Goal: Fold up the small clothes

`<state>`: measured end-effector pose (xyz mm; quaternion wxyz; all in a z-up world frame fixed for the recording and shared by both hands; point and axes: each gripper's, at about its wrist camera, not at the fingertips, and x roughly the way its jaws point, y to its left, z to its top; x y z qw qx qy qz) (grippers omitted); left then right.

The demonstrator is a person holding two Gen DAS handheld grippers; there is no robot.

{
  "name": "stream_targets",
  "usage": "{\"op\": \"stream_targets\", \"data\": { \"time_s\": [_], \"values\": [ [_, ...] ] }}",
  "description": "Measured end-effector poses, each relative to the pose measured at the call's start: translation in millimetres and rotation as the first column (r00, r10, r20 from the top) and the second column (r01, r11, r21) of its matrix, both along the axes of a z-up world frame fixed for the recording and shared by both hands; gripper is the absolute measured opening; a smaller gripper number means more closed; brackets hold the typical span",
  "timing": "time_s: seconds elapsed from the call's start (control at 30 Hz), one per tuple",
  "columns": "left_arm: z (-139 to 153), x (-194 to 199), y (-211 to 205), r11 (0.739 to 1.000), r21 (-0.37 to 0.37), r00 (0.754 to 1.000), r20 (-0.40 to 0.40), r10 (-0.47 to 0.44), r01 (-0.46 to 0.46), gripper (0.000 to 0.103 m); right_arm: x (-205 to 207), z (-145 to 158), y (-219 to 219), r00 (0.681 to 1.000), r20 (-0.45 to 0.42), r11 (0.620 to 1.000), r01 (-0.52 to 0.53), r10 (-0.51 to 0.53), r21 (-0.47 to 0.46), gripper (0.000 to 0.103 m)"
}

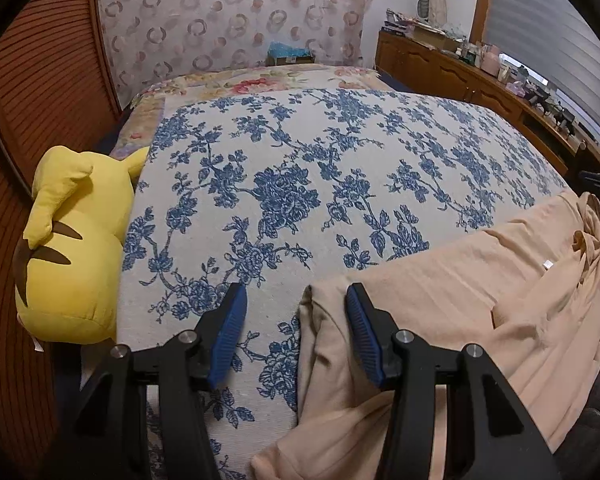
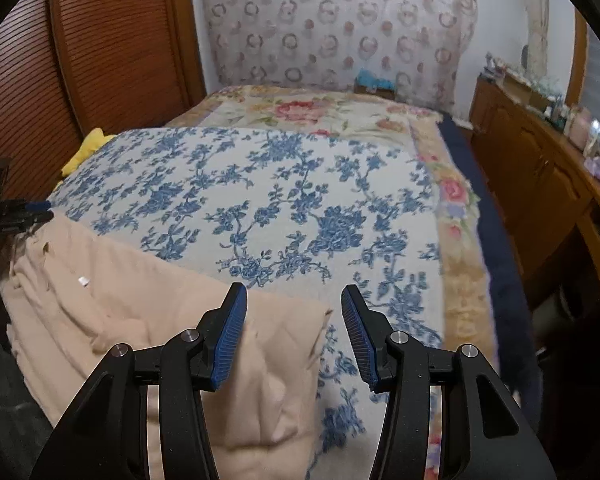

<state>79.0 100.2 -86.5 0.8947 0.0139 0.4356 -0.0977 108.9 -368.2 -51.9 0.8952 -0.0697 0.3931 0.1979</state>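
Bed (image 1: 340,184) with a blue-floral cover is filling both views; a yellow plush (image 1: 76,248) is lying off its left edge, well clear of the work.

Garment (image 1: 480,292), peach, is lying flat on the near part of the bed, spanning between the two claws. It looks partly folded already, with a small white tag showing near its far edge.

Left gripper (image 1: 296,332) is hanging over the garment's left edge: jaws spread, nothing pinched, one pad over cloth, the other over bare cover. Right gripper (image 2: 294,336) is doing the mirror at the right edge: jaws spread, empty, left pad over the corner, right pad over the cover.

Step in hand, I'd judge: taking both near corners for the next fold.

Doing it well:
- Straddling the edge so both pads are closing on cloth, all layers, not just the top ply.
- Dropping low enough to scoop under without snagging the cover.
- Closing both sides together, then lifting level, so the fold line is staying straight.
- Risk: catching the bed cover along with it.
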Motion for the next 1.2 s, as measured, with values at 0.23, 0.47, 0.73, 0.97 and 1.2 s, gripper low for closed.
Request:
{"op": "stream_targets", "data": {
  "time_s": [0.23,0.47,0.73,0.97,1.2],
  "values": [
    [-3.0,0.2,1.1,1.000,-0.025,1.000,-0.010,0.000,0.000,0.051,15.9,-30.6,4.9,0.995,-0.094,1.000,-0.020,0.022,0.021,0.050],
    [-3.4,-5.7,-8.0,0.998,-0.032,0.999,0.002,-0.050,0.050,0.037,15.3,-41.5,2.9,0.991,-0.129,0.999,-0.031,0.035,0.034,0.050],
    [0.0,-5.1,-10.7,0.997,-0.049,0.998,-0.007,-0.062,0.062,0.025,12.3,-40.1,4.9,0.998,-0.067,1.000,-0.001,0.000,-0.014,0.051],
    [-0.1,-5.9,-10.1,0.997,-0.055,0.998,-0.002,-0.055,0.055,0.025,19.5,-44.0,2.5,0.995,-0.103,1.000,-0.018,0.019,0.008,0.055],
    [6.6,-14.8,-12.2,0.994,-0.083,0.998,0.015,-0.067,0.068,0.005,0.4,-41.2,16.8,0.988,-0.092,0.992,-0.123,0.126,0.041,0.012]
  ]
}}
